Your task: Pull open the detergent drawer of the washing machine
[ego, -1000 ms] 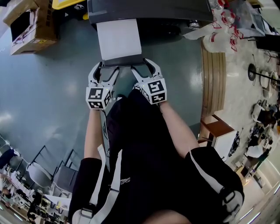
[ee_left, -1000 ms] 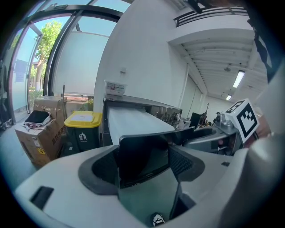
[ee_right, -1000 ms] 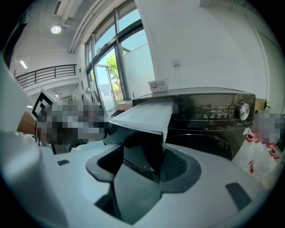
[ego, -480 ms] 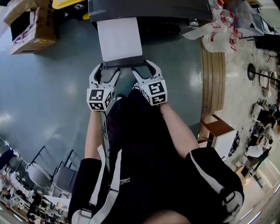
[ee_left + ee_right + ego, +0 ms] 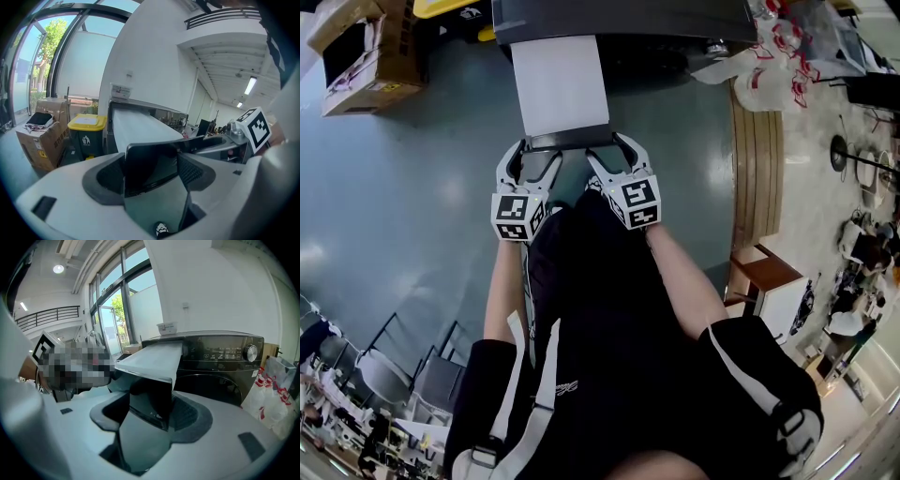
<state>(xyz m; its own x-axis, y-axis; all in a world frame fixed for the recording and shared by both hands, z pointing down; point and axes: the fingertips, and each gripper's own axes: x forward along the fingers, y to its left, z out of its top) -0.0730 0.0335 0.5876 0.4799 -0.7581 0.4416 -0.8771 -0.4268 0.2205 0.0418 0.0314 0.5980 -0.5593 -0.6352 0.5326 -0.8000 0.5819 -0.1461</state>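
The dark washing machine stands at the top of the head view. Its white detergent drawer is drawn far out toward me and ends in a dark front panel. My left gripper is shut on the panel's left end, my right gripper on its right end. In the left gripper view the dark panel fills the gap between the pads, with the white drawer body behind it. In the right gripper view the panel's end sits between the jaws, against the machine's front.
A cardboard box and a yellow bin stand left of the machine. Red-and-white plastic bags lie to its right, beside a wooden platform. Folded chairs stand at the lower left.
The drawer front and both grippers have shifted slightly toward me, so a little more of the white drawer shows. The grips look unchanged.
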